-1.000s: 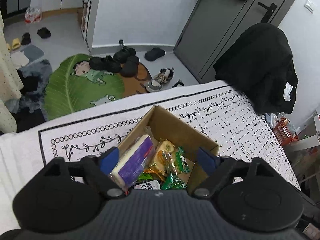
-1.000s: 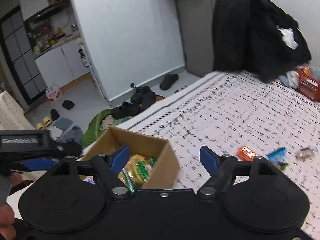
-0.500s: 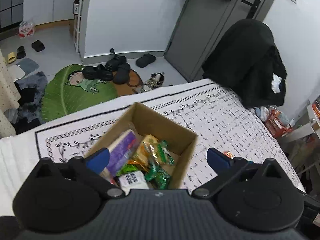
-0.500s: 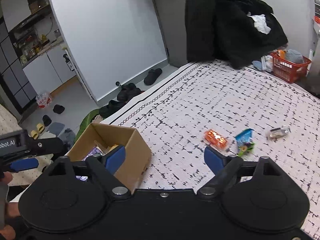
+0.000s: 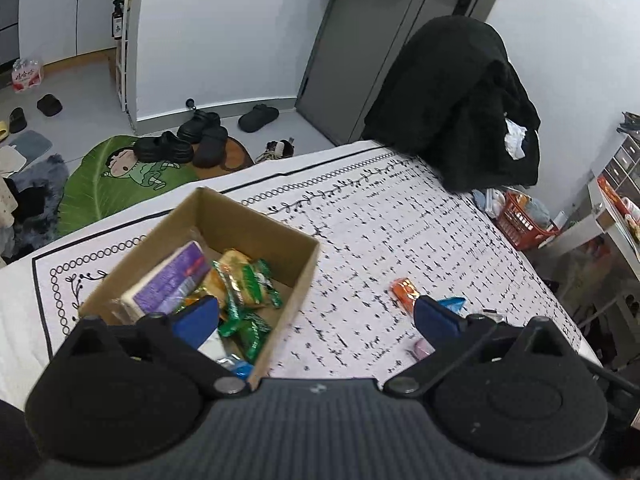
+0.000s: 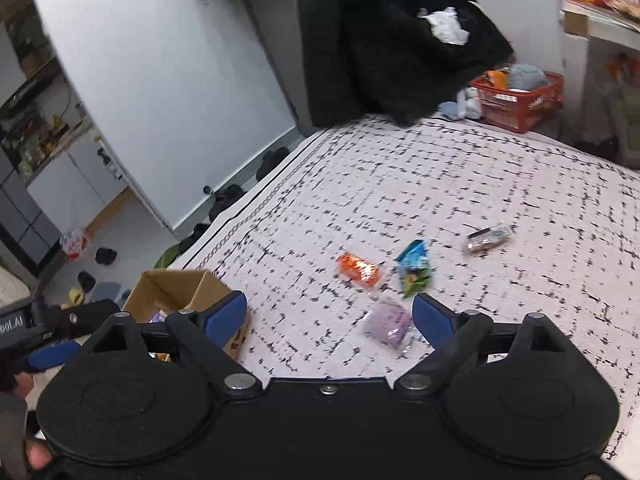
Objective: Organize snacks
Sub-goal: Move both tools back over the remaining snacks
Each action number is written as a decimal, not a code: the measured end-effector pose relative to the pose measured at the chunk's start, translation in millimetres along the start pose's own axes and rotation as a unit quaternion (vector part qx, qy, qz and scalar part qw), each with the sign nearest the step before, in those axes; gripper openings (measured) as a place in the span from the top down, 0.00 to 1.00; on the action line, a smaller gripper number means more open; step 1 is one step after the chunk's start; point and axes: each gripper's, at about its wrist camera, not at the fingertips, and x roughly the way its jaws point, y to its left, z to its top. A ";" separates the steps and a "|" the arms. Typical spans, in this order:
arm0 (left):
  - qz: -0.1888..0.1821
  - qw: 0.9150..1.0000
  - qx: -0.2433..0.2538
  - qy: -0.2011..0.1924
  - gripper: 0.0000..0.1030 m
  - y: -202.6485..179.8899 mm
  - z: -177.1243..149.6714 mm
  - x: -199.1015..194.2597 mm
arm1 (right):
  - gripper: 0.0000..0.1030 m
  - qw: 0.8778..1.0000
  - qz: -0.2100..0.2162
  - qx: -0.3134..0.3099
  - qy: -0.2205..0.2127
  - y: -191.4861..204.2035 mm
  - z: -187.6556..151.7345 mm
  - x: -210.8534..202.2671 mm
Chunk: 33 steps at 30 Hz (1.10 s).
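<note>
A cardboard box point(image 5: 256, 236) point(image 6: 176, 290) holds a purple packet point(image 5: 170, 278) and several green and yellow snacks point(image 5: 244, 284). My left gripper point(image 5: 316, 316) hangs open and empty above the box's right edge. Loose on the patterned cloth lie an orange packet point(image 6: 358, 270) point(image 5: 404, 290), a blue-green packet point(image 6: 414, 266), a pale purple packet point(image 6: 388, 322) and a clear wrapped snack point(image 6: 486, 238). My right gripper point(image 6: 330, 312) is open and empty, above the cloth just short of the pale purple packet.
A black coat point(image 5: 460, 100) point(image 6: 392, 36) drapes over something at the cloth's far edge. A red basket point(image 6: 520, 98) stands on the floor beyond. Shoes point(image 5: 180, 140) and a green leaf mat point(image 5: 104, 184) lie on the floor to the left. A hand point(image 6: 24, 440) grips the left tool.
Both grippers have swung right, away from the box; the loose packets now fill the right wrist view and the box has slid to the lower left. Both stayed open.
</note>
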 end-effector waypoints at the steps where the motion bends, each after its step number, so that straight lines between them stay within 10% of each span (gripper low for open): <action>1: 0.002 1.000 0.001 0.000 0.00 -3.6 -0.9 0.1 | 0.12 1.000 0.000 0.006 -0.002 -4.2 0.6 -1.5; 33: -0.030 0.998 -0.001 0.052 0.03 -109.7 -59.5 70.1 | 0.12 0.987 -0.021 0.159 -0.024 -133.8 4.9 -26.5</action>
